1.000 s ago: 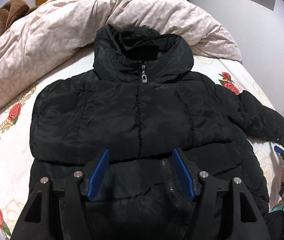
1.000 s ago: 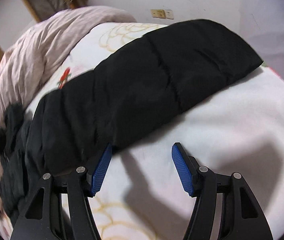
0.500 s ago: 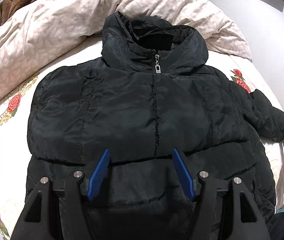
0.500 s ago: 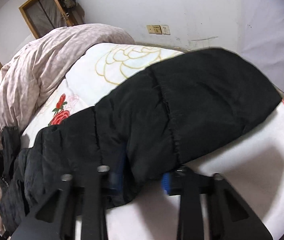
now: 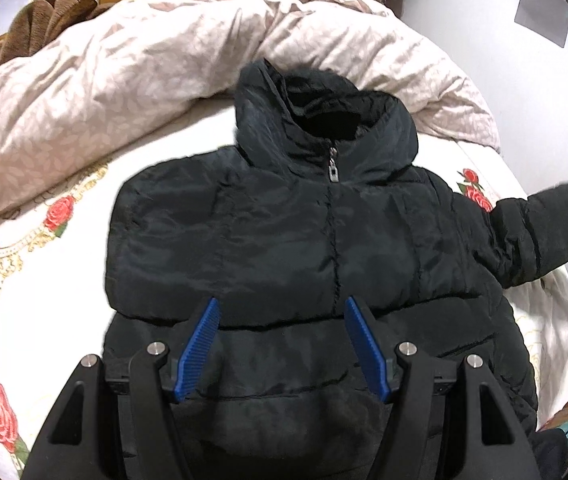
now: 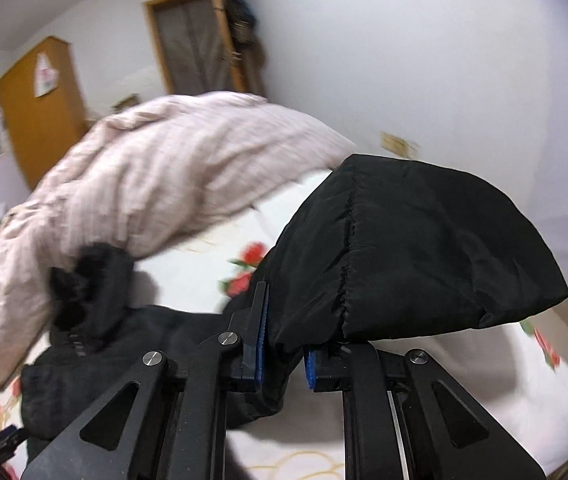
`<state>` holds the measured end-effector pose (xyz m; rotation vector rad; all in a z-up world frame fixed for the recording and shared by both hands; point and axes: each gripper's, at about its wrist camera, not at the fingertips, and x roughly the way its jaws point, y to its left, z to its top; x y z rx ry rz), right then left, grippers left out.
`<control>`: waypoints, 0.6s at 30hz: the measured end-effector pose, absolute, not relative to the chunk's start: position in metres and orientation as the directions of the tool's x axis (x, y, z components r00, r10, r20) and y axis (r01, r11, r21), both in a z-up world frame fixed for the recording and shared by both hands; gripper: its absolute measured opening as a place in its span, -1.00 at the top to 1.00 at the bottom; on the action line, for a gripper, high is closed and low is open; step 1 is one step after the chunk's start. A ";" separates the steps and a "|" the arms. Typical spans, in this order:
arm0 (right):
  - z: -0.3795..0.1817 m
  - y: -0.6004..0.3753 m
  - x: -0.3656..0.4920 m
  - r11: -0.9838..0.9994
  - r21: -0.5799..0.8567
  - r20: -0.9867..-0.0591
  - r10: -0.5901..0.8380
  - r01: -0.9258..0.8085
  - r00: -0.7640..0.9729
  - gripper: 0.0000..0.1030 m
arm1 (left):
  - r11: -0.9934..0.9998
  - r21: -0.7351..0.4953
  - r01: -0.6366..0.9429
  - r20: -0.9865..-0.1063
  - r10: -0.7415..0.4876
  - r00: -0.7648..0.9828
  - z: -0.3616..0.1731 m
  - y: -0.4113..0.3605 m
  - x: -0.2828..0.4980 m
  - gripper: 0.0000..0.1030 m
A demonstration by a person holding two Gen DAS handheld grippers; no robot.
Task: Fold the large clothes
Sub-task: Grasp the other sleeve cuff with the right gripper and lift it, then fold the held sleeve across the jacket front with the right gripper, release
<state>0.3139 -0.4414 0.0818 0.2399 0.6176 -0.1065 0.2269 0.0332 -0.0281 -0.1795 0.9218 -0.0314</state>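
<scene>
Right gripper [image 6: 282,350]: the jaws have just been closing and now stand narrow, clamped on the sleeve [image 6: 412,248] of the black puffer jacket [image 5: 304,248]. The padded fabric is pinched between the two blue pads [image 6: 260,354], and the cuff end of the sleeve bulges forward past them, lifted clear of the bedsheet [image 6: 464,400].

Left gripper [image 5: 281,344]: the jaws stand wide apart with nothing between the blue pads [image 5: 197,354]. The gripper hangs above the lower front panel of the jacket. Whether the fingertips touch the fabric cannot be determined from the view.

Jacket position: it lies front up on the white bedsheet [image 5: 35,280] printed with red roses, zipped to the collar, with the zipper pull [image 5: 333,171] below the hood [image 5: 324,120]. The hood points toward a bunched pale pink duvet [image 5: 143,80] at the far end of the bed.

Left wrist view only: the whole jacket body, the quilted seams, the hem near the camera, and the raised sleeve [image 5: 544,232] seen from a distance at the right edge of the picture, standing above the sheet. A brown plush item [image 5: 47,12] lies beyond the duvet.

Right wrist view only: the grip itself on the sleeve, at close range. It also shows a white wall, a wooden door [image 6: 39,108], a second doorway [image 6: 195,44] and the duvet [image 6: 155,184], all blurred. The jacket body appears only as a dark crumpled mass at lower left.
</scene>
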 end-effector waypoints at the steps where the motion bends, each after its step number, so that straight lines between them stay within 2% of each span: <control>1: 0.091 -0.428 0.314 0.972 0.190 -0.575 -0.001 0.135 0.818 0.71 | 0.985 -0.165 -0.054 -0.786 -0.098 0.610 -0.025 0.036 0.227 -0.31; 9: 0.109 -0.318 0.328 0.988 0.113 -0.574 0.153 -0.106 0.805 0.71 | 0.977 -0.191 -0.094 -0.751 -0.084 0.655 -0.007 0.067 0.226 -0.31; 18: 0.035 -0.193 0.340 0.946 0.043 -0.689 0.261 -0.321 0.676 0.67 | 0.961 -0.219 -0.170 -0.758 -0.057 0.650 -0.020 0.115 0.213 -0.31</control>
